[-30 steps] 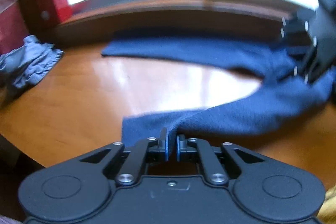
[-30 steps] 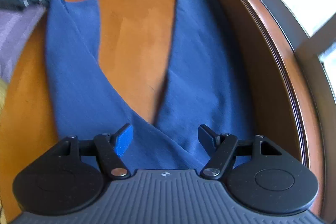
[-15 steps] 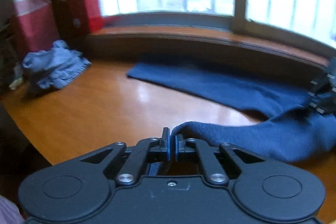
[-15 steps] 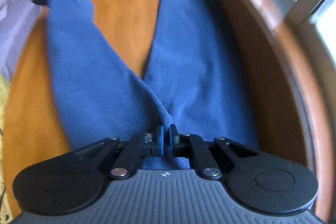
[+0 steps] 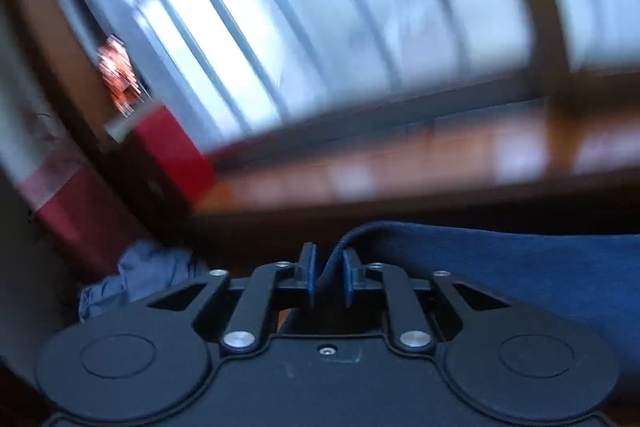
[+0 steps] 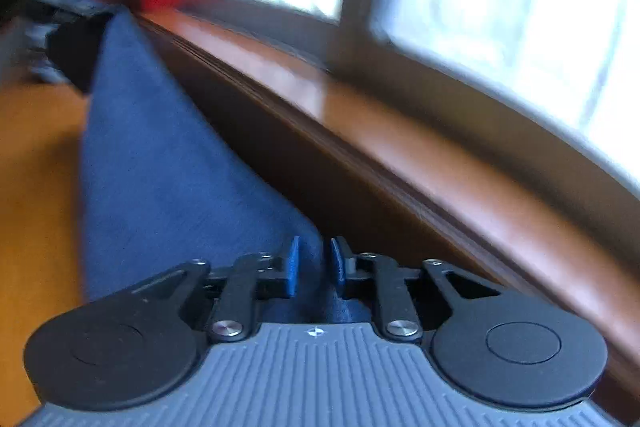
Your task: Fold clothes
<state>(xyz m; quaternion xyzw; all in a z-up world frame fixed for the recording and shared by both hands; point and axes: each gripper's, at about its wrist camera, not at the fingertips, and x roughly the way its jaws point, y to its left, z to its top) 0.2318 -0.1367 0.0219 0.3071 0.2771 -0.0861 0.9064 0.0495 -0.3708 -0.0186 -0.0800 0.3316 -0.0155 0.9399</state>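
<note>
Across upper frame: window (image 5: 360, 27) above wooden sill (image 6: 400, 147). Along the sill side of orange tabletop (image 6: 36, 187): dark blue garment (image 6: 160, 167), long axis from lower centre to upper left in right wrist view, straight ahead of right gripper (image 6: 315, 255). Right gripper: narrow gap, jaws just opened, cloth loose between pads. Left gripper (image 5: 329, 263): likewise, hem slack between pads. Left wrist view only: crumpled grey garment (image 5: 136, 275) lower left, red box (image 5: 172, 147). Right wrist view only: tabletop, garment length

A home: wooden table (image 6: 36, 163) beside a bay window (image 6: 500, 7).
</note>
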